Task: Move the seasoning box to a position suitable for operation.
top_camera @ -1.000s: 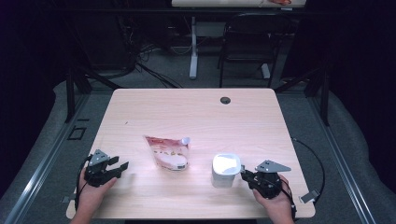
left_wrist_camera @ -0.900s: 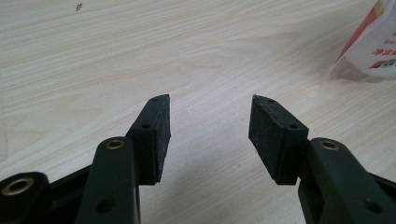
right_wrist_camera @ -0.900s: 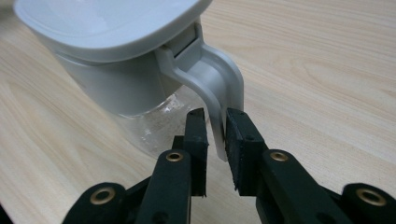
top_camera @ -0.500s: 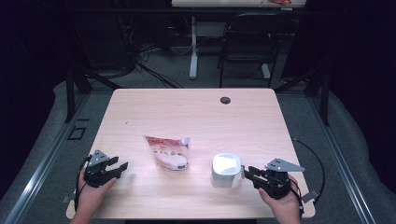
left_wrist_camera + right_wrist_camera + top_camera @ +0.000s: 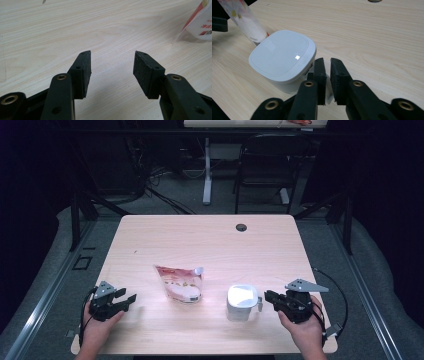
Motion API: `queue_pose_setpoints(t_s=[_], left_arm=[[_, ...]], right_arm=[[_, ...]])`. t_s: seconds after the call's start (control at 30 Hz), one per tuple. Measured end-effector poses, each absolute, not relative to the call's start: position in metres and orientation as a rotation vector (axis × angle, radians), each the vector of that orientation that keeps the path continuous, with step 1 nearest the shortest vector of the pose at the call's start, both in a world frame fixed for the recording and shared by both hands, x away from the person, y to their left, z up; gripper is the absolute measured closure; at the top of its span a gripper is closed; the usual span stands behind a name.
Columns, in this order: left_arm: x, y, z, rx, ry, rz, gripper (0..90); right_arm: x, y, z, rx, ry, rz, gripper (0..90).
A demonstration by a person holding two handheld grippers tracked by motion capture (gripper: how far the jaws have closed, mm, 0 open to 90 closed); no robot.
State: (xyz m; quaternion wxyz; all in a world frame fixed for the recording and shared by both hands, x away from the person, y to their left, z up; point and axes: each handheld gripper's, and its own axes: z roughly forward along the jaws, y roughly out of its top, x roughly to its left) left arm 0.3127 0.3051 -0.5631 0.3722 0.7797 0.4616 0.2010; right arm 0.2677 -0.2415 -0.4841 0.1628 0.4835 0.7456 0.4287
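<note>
The right claw (image 5: 270, 296), a black two-jaw tool under a grey three-cornered plate, is held in the person's right hand (image 5: 304, 330) near the front right corner of the pale wooden table (image 5: 210, 245). Its jaws have just been closing and now stand nearly pressed together, with only a thin gap left. In the right gripper view a small white tab that sticks out from the side of the container sits in that gap; whether the pads (image 5: 320, 75) actually press on it cannot be told.

Straight ahead of this claw's tips, touching or just beside them, stands the white squarish plastic container with a rounded glossy lid (image 5: 242, 302), upright on the table. Beyond the container, farther from the right claw, lies the red-and-white printed plastic pouch (image 5: 181, 284), flat on the wood.

The left claw (image 5: 127, 299), black as well, rests low over the table in the person's left hand (image 5: 97, 327) near the front left corner. Its jaws are spread wide with bare wood between them. The pouch lies ahead of it and off to its right, well apart from its tips.
</note>
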Motion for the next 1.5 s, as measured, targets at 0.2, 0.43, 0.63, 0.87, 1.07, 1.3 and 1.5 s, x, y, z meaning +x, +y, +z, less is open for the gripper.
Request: queue_pose_setpoints(t_s=[0.2, 0.43, 0.63, 0.87, 1.07, 1.3, 1.5], left_arm=[[0.313, 0.306, -0.563, 2.000, 1.185, 0.517, 48.9], [0.313, 0.307, -0.563, 1.990, 1.194, 0.517, 48.8], [0.313, 0.307, -0.563, 1.992, 1.192, 0.518, 48.8], [0.313, 0.307, -0.563, 1.989, 1.195, 0.521, 48.8], [0.313, 0.307, -0.563, 1.994, 1.192, 0.521, 48.9], [0.313, 0.307, -0.563, 1.995, 1.193, 0.521, 48.8], [0.313, 0.307, -0.563, 1.994, 1.194, 0.519, 48.9]], right_arm=[[0.273, -0.235, -0.477, 1.410, 2.129, 1.196, 90.0], [0.278, -0.225, -0.470, 1.429, 2.139, 1.207, 90.0], [0.279, -0.215, -0.468, 1.442, 2.168, 1.205, 90.0], [0.280, -0.211, -0.470, 1.448, 2.167, 1.200, 90.0], [0.279, -0.211, -0.471, 1.449, 2.165, 1.167, 90.0], [0.279, -0.209, -0.473, 1.448, 2.163, 1.148, 89.0], [0.279, -0.209, -0.473, 1.445, 2.160, 1.140, 89.7]])
